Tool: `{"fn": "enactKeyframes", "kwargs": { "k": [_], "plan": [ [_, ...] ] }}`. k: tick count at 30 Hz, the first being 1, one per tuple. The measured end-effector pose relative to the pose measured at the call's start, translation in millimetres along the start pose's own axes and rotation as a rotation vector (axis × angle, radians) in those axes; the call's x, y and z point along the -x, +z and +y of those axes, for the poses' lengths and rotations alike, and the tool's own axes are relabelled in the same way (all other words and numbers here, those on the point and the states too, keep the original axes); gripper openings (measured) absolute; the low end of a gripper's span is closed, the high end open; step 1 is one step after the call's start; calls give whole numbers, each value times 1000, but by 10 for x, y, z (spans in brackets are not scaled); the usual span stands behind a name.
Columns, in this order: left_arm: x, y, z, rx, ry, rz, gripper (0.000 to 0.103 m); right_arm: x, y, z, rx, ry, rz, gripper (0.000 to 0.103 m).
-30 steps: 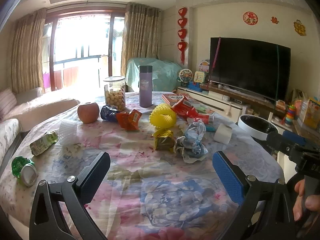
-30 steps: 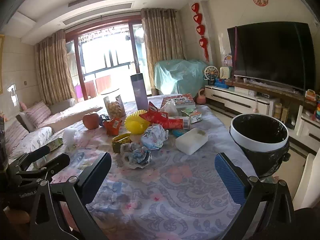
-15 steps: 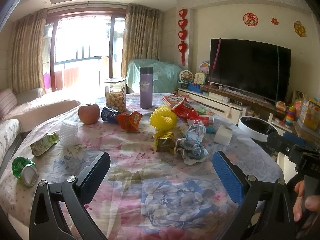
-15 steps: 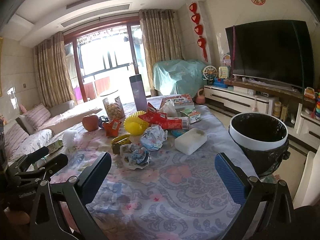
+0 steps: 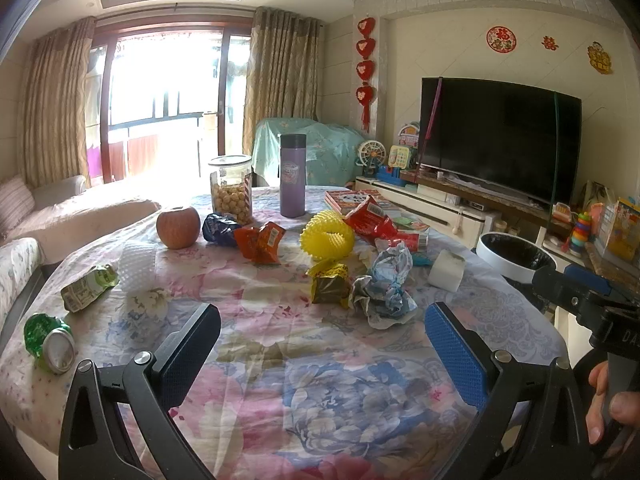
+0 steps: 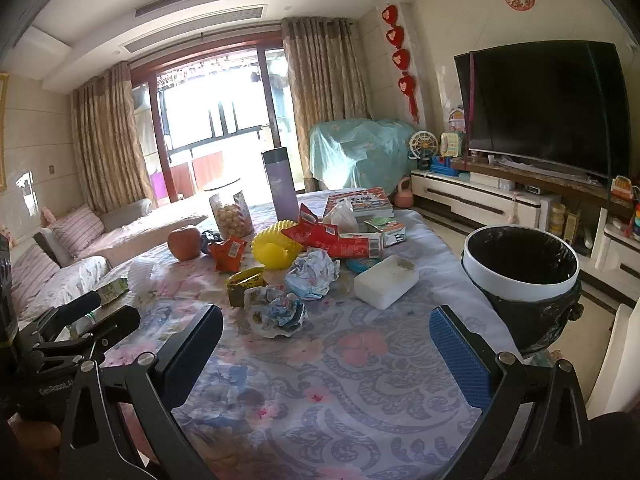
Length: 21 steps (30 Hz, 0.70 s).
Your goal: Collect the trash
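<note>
Crumpled paper [image 6: 278, 312] perhaps ahead of right gripper [image 6: 326, 348]

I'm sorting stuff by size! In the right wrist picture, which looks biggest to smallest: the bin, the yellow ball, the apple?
1. Bin, but it sits nearest the camera.
2. Yellow ball.
3. Apple, farther back, so unsure.

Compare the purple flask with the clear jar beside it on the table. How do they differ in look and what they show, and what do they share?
The purple flask is tall, slim and opaque, so its contents are hidden; the clear jar is shorter, wider and see-through, showing pale round snacks inside. The flask has a dark cap, whereas the jar has a clear lid. Both stand upright at the far side of the table, behind the litter.
</note>
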<state>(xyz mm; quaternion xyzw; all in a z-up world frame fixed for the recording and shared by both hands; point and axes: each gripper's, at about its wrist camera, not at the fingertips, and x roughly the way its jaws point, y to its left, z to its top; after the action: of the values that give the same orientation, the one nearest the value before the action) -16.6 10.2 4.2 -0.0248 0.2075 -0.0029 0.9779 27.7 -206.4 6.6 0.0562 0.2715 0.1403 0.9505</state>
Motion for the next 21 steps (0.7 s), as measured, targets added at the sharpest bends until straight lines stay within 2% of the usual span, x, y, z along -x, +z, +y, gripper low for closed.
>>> {"fn": "enactKeyframes", "kwargs": {
  "k": [21],
  "plan": [
    [-4,-1,11,4,1,3,102,-50,-33,30,-5,14,13,103]
  ]
}}
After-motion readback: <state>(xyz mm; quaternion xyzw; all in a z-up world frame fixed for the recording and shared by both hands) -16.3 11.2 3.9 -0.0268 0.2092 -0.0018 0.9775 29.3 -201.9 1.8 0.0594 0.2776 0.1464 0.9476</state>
